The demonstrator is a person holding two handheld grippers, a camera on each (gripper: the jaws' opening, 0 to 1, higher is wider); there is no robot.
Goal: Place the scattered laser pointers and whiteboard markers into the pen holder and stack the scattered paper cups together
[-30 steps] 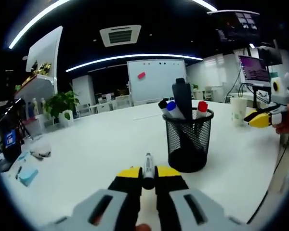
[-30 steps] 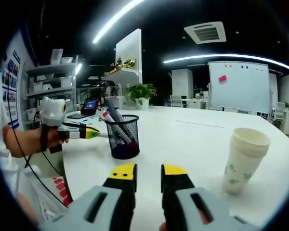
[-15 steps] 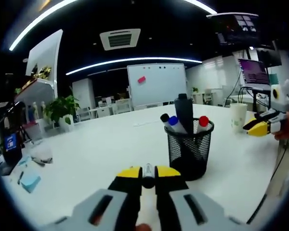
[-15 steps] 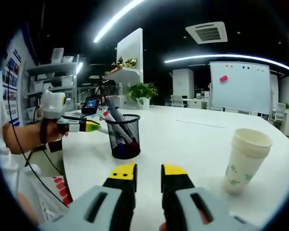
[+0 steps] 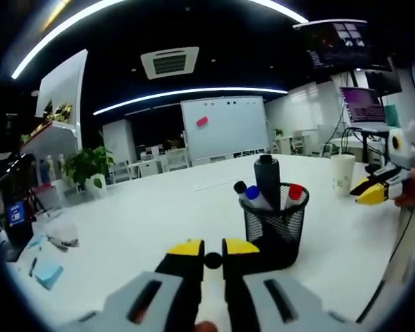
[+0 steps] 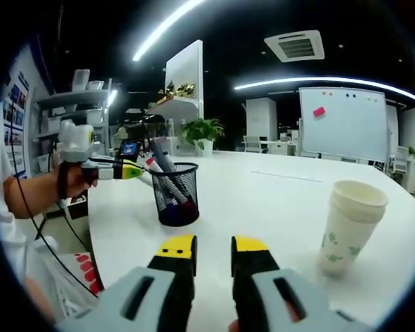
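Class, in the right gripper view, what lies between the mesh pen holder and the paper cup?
Bare white table between pen holder and paper cup.

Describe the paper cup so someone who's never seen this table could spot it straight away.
On the wide white table, look to the right of the black mesh pen holder. The white paper cup stands upright alone there, with a green leaf print on its side.

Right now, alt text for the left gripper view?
The left gripper holds a pen end-on just short of a mesh holder of markers on a white table. The right gripper and a paper cup sit far right.
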